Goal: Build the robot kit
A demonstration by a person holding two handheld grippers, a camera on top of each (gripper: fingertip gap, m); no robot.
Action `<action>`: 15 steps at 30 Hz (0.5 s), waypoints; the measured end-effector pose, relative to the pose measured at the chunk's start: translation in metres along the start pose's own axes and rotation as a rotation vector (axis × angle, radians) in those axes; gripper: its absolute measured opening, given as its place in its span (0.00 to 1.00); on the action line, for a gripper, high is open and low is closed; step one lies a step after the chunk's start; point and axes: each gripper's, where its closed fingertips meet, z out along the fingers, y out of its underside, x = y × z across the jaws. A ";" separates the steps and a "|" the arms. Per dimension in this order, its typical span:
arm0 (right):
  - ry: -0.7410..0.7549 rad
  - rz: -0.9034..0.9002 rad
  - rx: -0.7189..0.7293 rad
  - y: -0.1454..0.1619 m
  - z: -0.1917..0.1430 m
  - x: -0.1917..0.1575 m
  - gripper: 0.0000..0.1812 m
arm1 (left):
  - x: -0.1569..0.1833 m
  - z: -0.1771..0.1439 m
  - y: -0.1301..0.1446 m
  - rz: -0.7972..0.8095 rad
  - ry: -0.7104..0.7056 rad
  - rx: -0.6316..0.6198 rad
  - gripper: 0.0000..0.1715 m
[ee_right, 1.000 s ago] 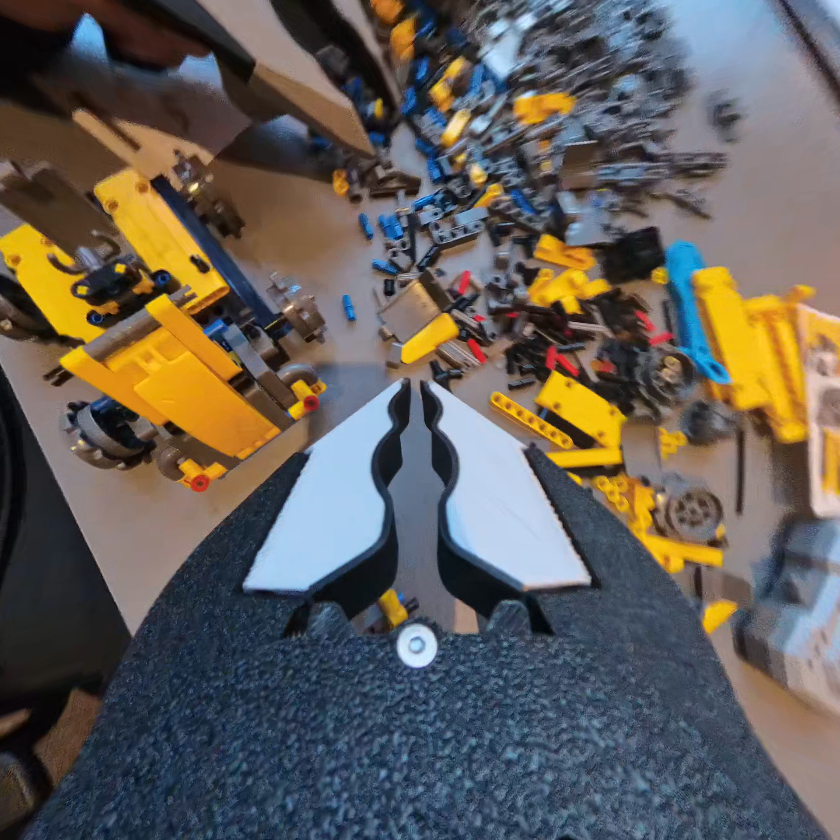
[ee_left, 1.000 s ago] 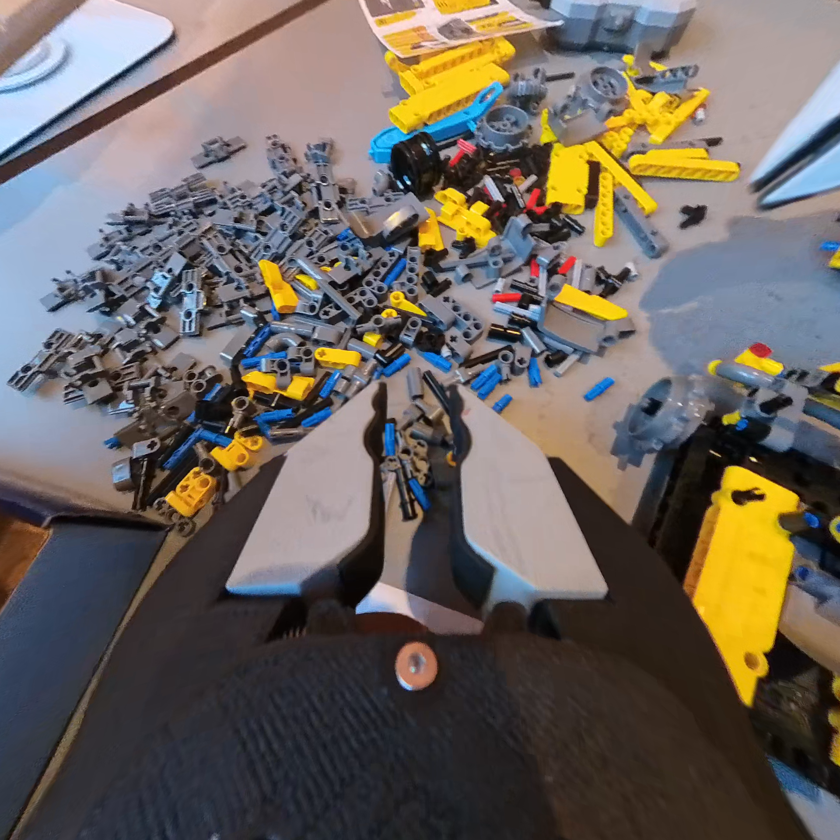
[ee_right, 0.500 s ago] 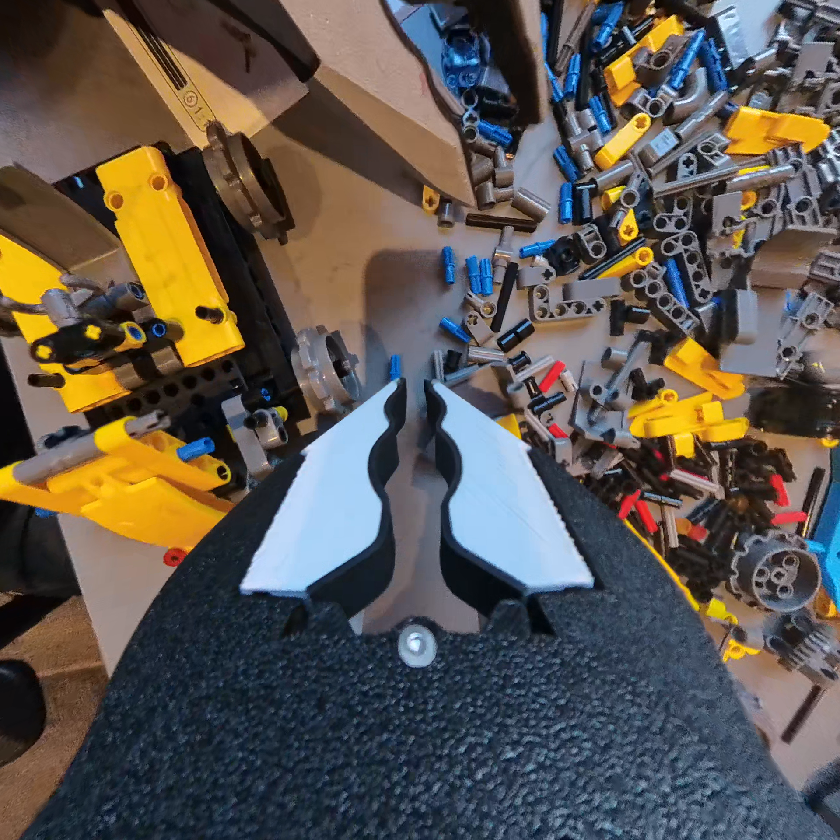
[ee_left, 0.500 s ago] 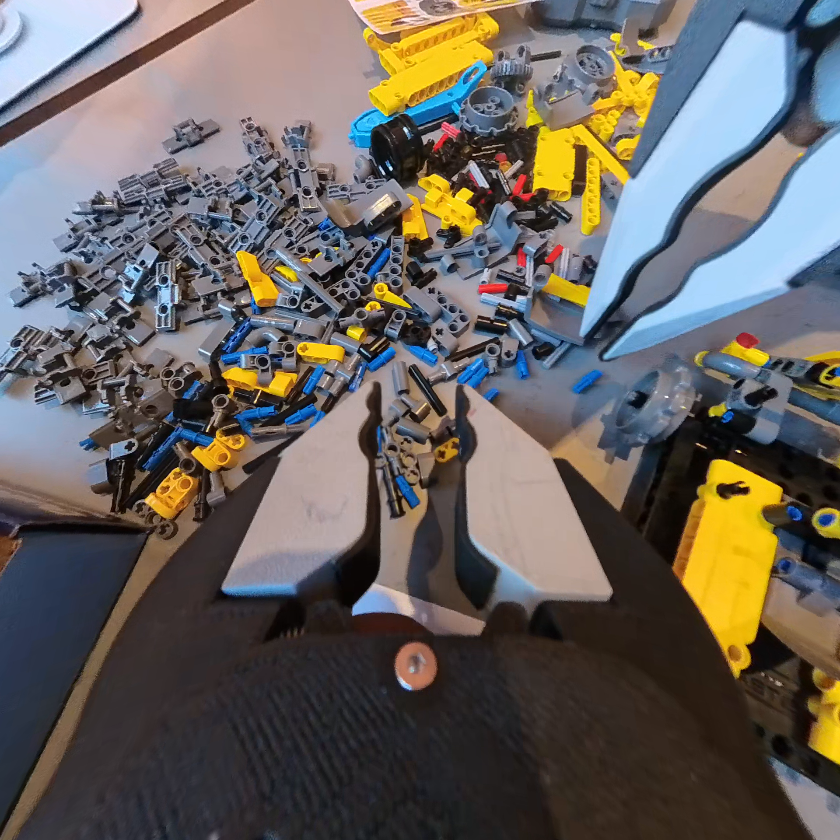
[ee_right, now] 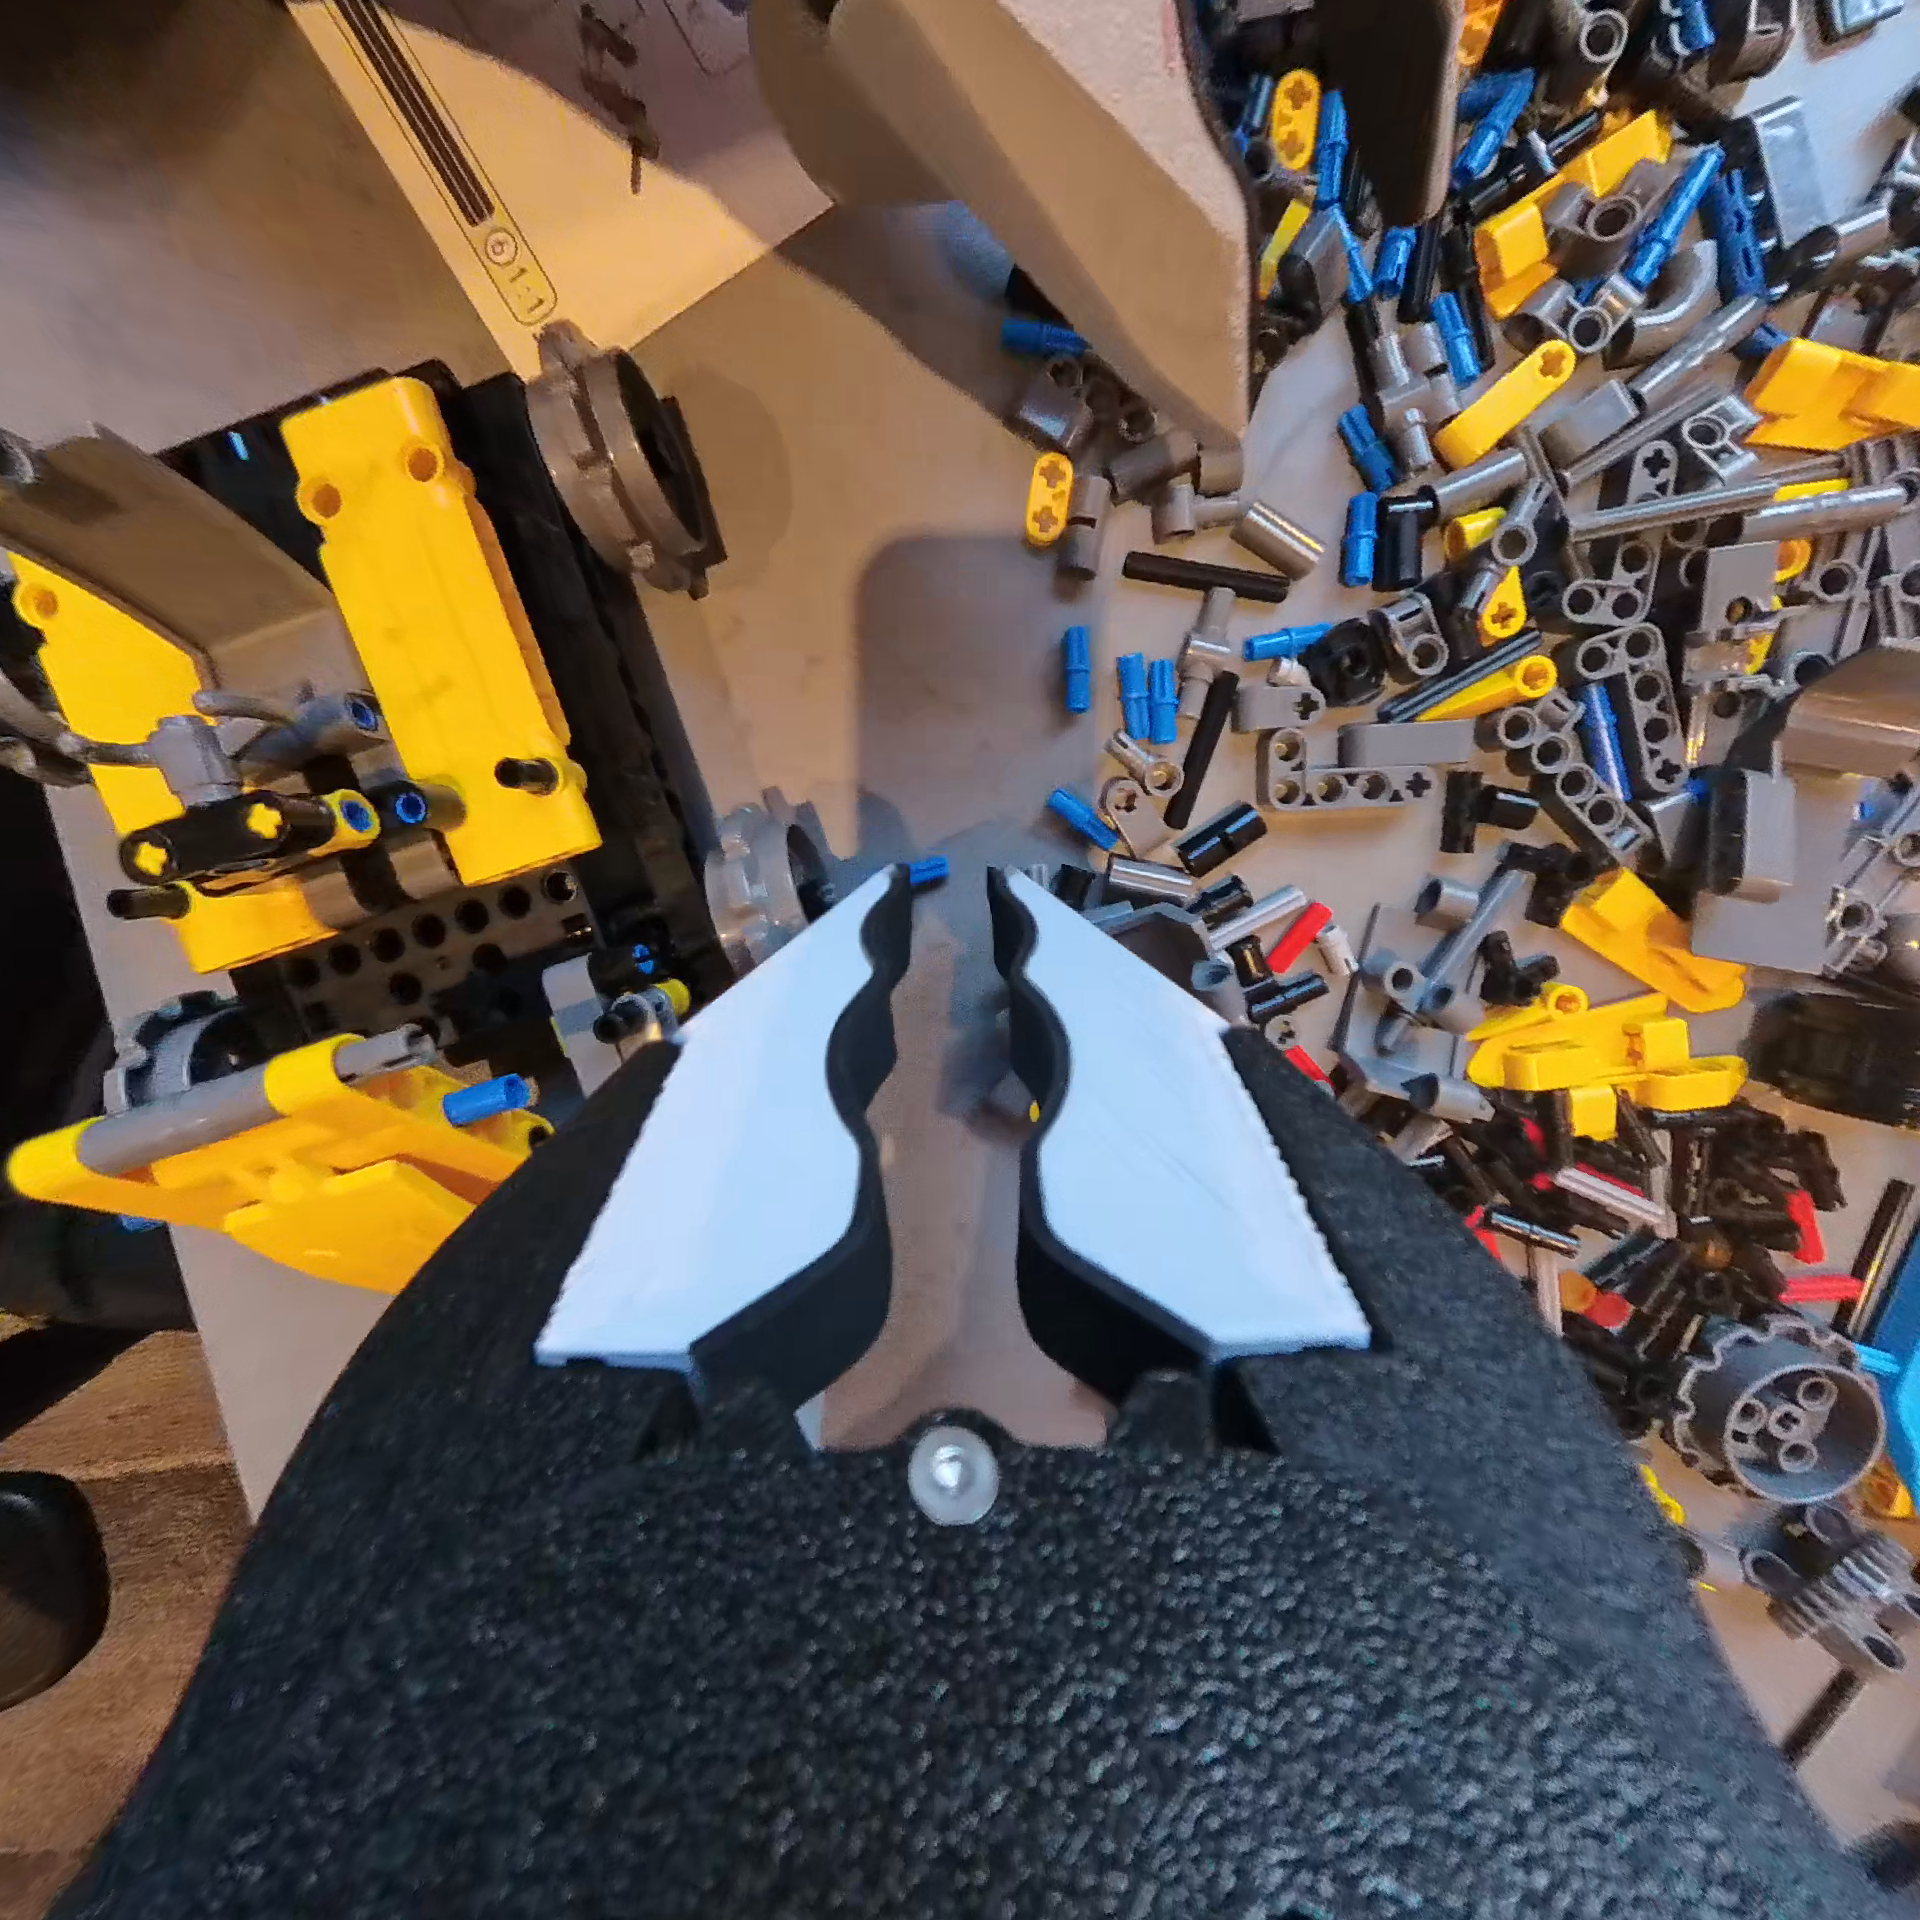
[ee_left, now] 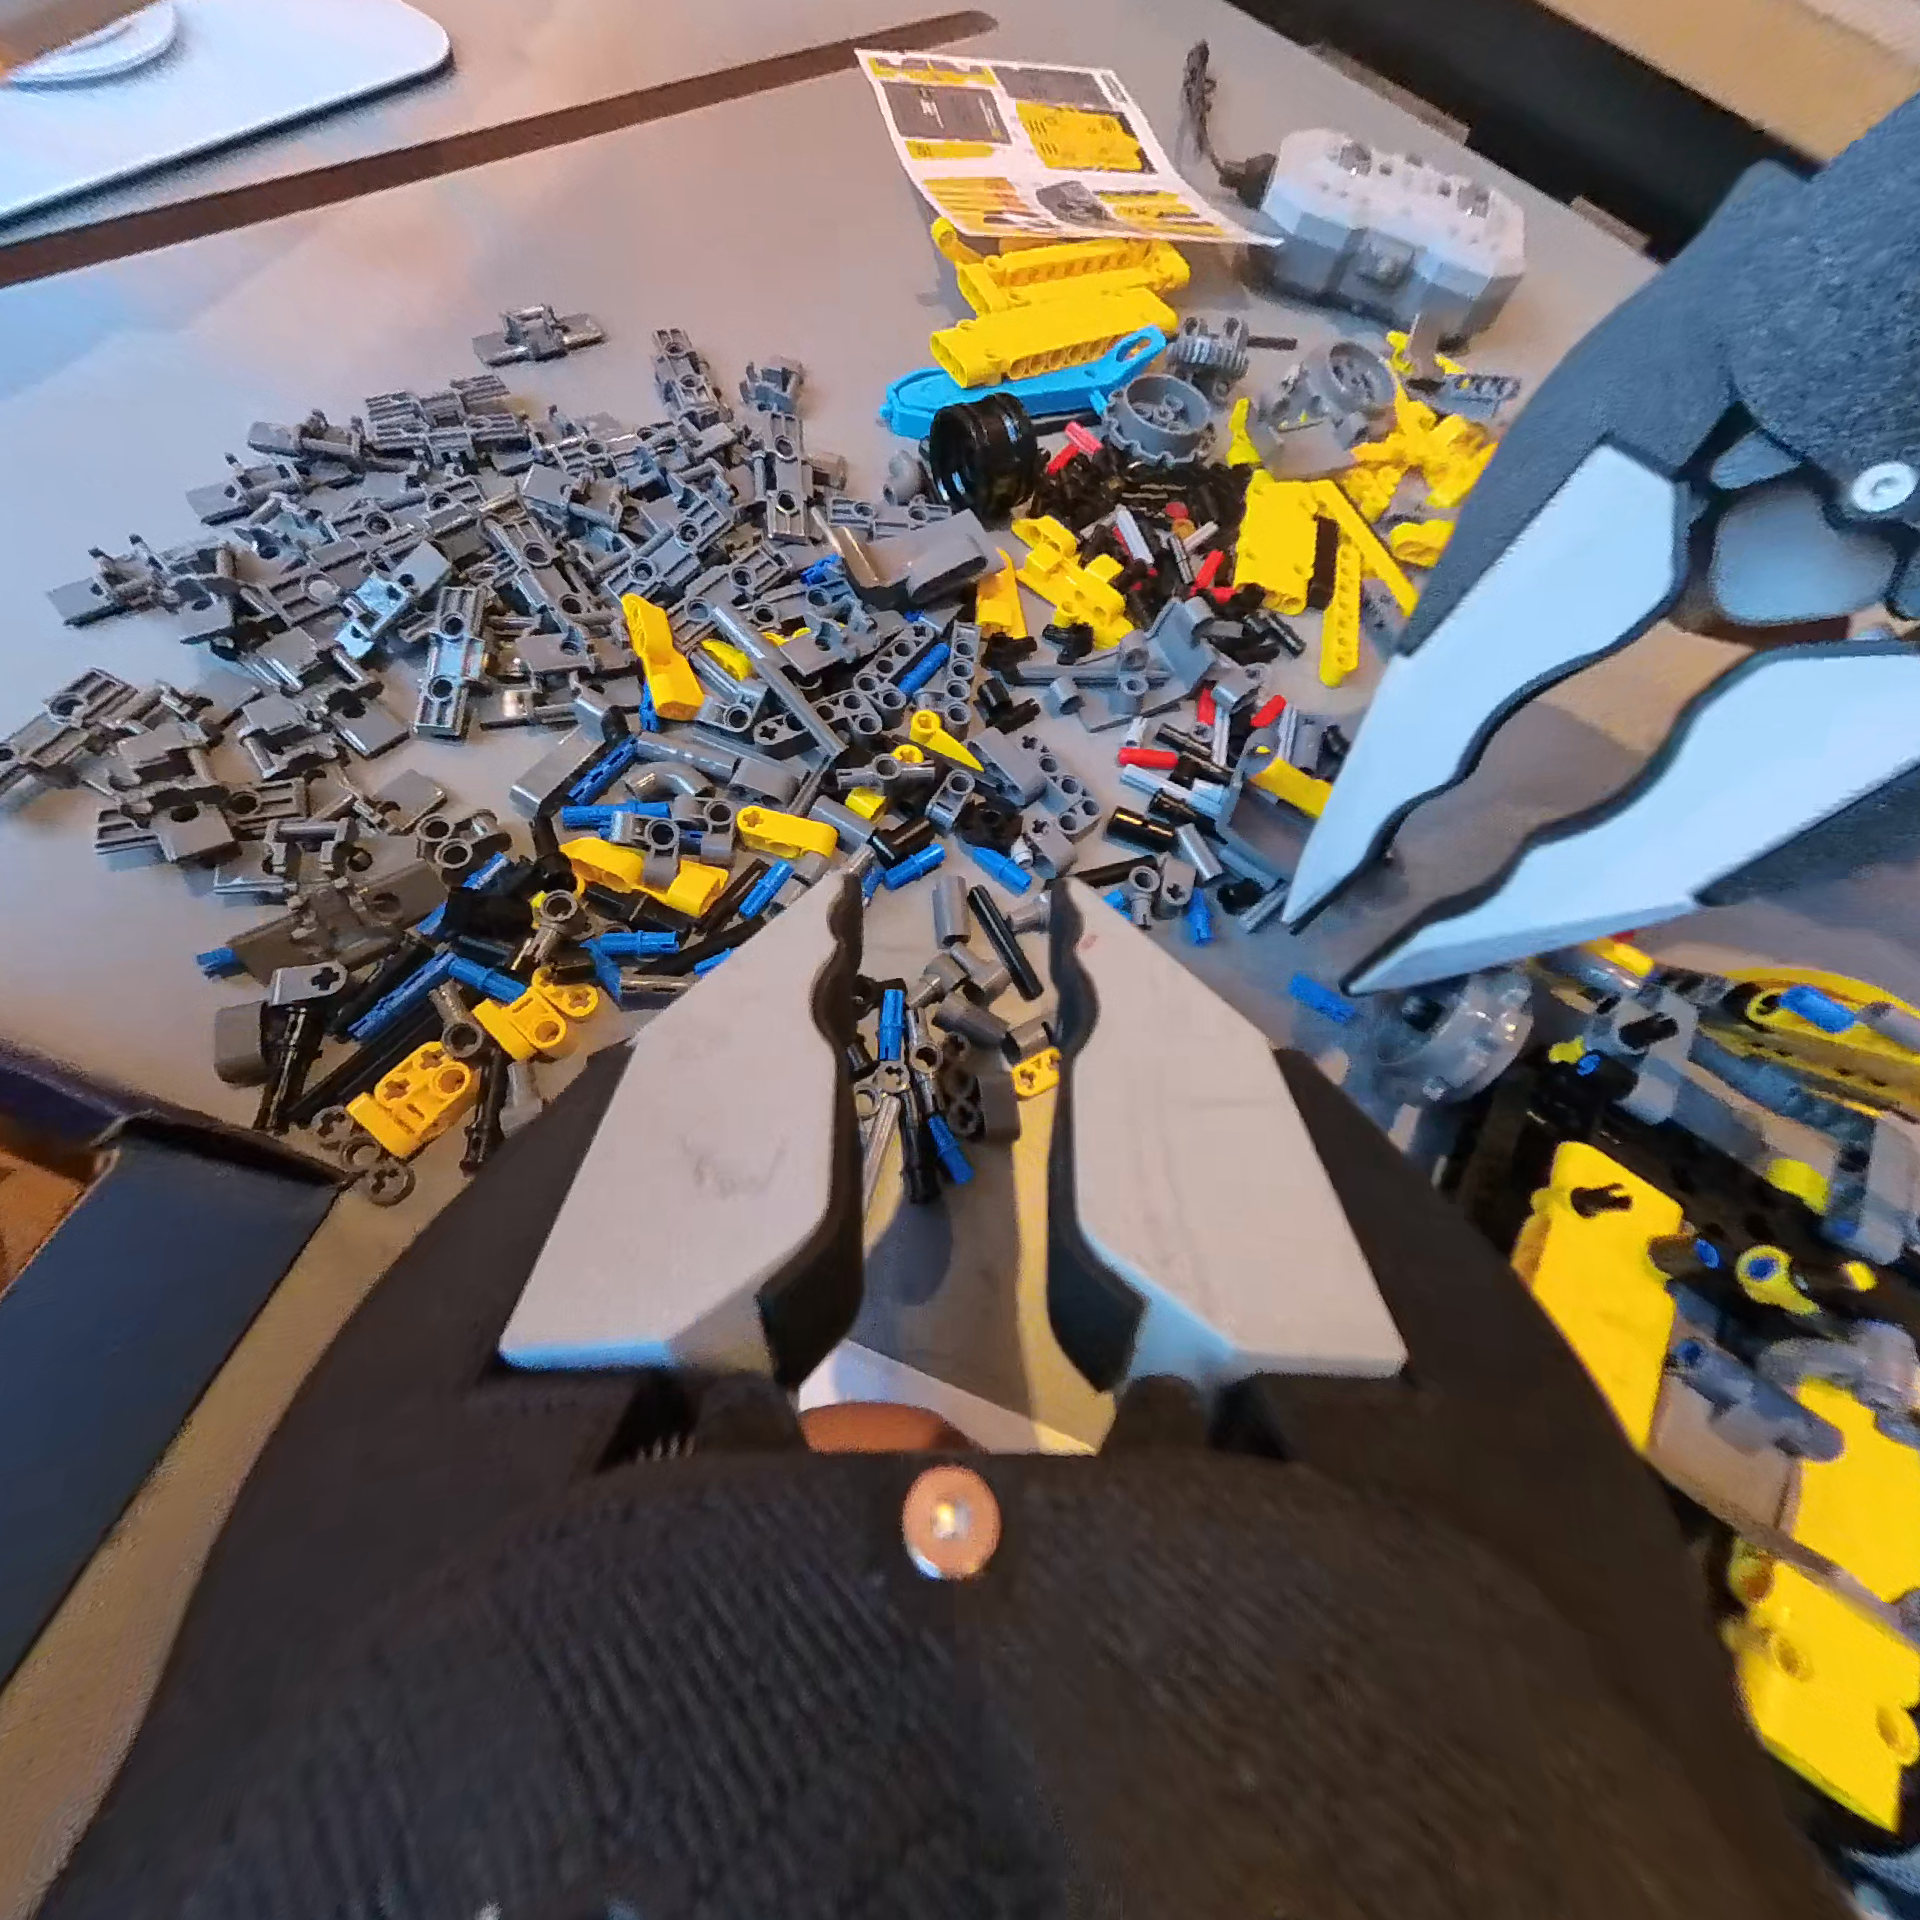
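My left gripper (ee_left: pixel 954 894) is open and empty, low over a small cluster of grey, black and blue pins (ee_left: pixel 935 1049) that lies between its fingers on the grey table (ee_left: pixel 312 312). My right gripper (ee_right: pixel 945 878) is slightly open and empty, with its tips close to the table. A small blue pin (ee_right: pixel 923 873) lies at its left fingertip, next to a grey toothed hub (ee_right: pixel 758 883). In the left wrist view the right gripper (ee_left: pixel 1320 951) comes in from the right. A partly built yellow and black model (ee_right: pixel 416 675) stands just left of it, also seen in the left wrist view (ee_left: pixel 1621 1278).
A wide pile of loose grey, yellow, blue and black parts (ee_left: pixel 727 675) covers the table's middle. A black tyre (ee_left: pixel 982 452), a blue beam (ee_left: pixel 1008 384), a printed sheet (ee_left: pixel 1039 135) and a grey box (ee_left: pixel 1382 239) lie at the far side. The table edge runs near left (ee_left: pixel 156 1122).
My right gripper has swung in and come down to the table beside the model, and its jaws have opened a little wider. My left gripper has stayed open over the same pins.
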 end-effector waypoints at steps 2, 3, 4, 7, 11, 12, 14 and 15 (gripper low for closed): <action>0.000 -0.012 -0.016 0.002 0.001 0.000 0.08 | 0.000 -0.001 -0.001 -0.014 0.010 0.007 0.20; -0.006 -0.015 -0.028 0.004 0.003 0.000 0.07 | 0.001 -0.001 -0.002 -0.016 0.012 0.008 0.20; -0.017 -0.017 -0.038 0.005 0.005 0.000 0.07 | 0.001 -0.001 -0.002 -0.015 0.013 0.008 0.20; -0.066 -0.042 -0.043 0.004 0.011 -0.003 0.06 | 0.001 0.000 -0.001 -0.007 0.008 0.007 0.20; -0.054 -0.044 -0.028 -0.001 0.014 0.005 0.06 | -0.001 -0.001 -0.002 -0.017 0.005 0.011 0.20; -0.033 -0.044 -0.024 -0.003 0.014 0.008 0.07 | -0.001 -0.001 -0.003 -0.021 0.005 0.015 0.20; -0.013 -0.057 -0.009 -0.006 0.012 0.009 0.07 | -0.001 -0.002 -0.004 -0.027 0.010 0.020 0.20; -0.021 -0.057 0.006 -0.009 0.010 0.007 0.08 | -0.001 -0.002 -0.004 -0.028 0.009 0.021 0.20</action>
